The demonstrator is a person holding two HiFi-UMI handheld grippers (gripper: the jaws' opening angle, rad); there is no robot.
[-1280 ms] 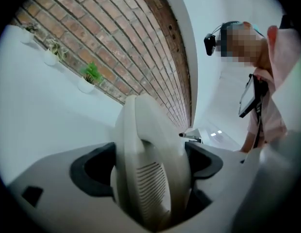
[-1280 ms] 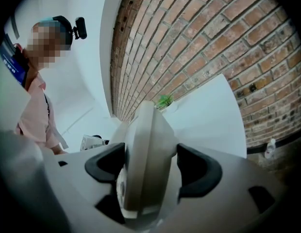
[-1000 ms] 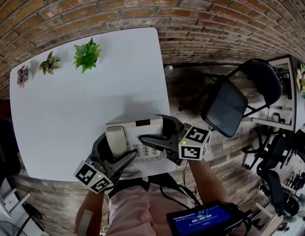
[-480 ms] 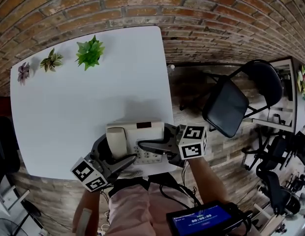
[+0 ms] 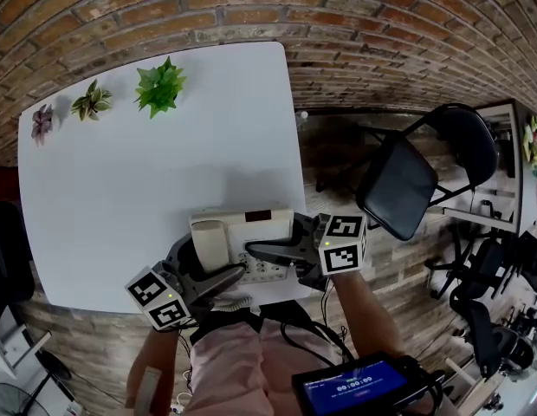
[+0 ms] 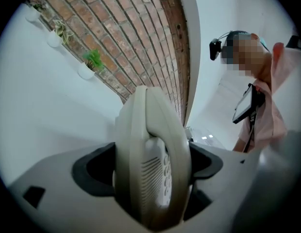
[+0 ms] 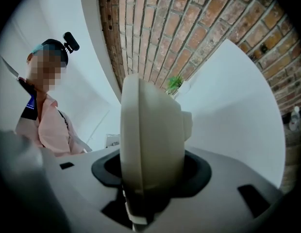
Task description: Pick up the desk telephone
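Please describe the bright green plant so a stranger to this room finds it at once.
Start at the white table by the brick wall. Three small plants stand along its far edge. The green plant is the rightmost in the head view, bigger and brighter than both neighbours.

A white table (image 5: 121,189) stands against a brick wall (image 5: 381,24). Near its far edge three small potted plants sit in a row: a bright green plant (image 5: 160,87), a variegated plant (image 5: 93,100), a purplish plant (image 5: 41,121). A black folding chair (image 5: 398,189) stands to the table's right, apart from it
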